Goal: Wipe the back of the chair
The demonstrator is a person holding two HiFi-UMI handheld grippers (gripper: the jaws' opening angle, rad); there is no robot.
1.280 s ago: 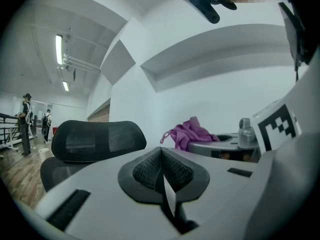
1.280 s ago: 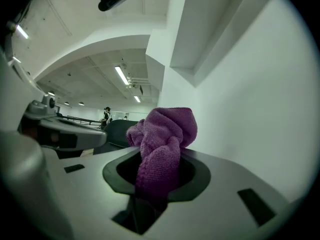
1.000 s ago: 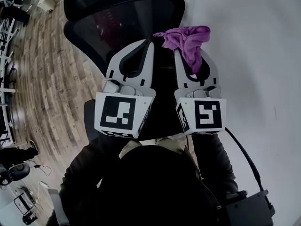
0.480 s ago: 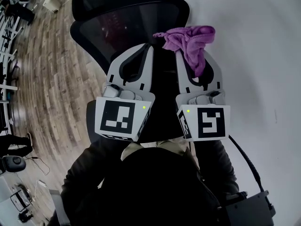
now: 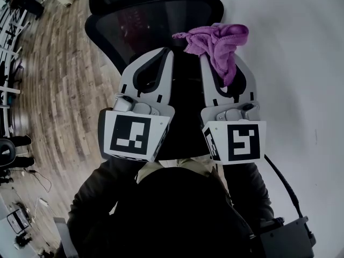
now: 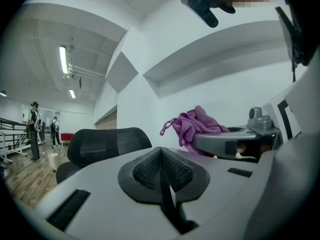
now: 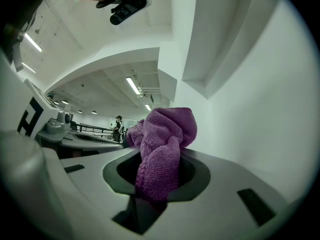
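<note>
A black mesh-backed office chair (image 5: 148,23) stands ahead of me, its back towards the grippers; it also shows in the left gripper view as the chair (image 6: 102,144). My right gripper (image 5: 223,58) is shut on a purple cloth (image 5: 217,42), which bunches out past the jaw tips near the chair's right edge. The same cloth (image 7: 162,149) fills the jaws in the right gripper view. My left gripper (image 5: 164,55) is shut with nothing in it, held just short of the chair back. Whether the cloth touches the chair I cannot tell.
A white wall (image 5: 290,63) rises to the right of the chair. Wood flooring (image 5: 59,90) spreads to the left, with desks and gear (image 5: 11,15) at the far left edge. People (image 6: 34,129) stand far off in the room. A cable (image 5: 279,176) trails from the right gripper.
The chair has shifted slightly right and up in the head view as the view moved. Both grippers keep nearly the same pose, the cloth still gripped.
</note>
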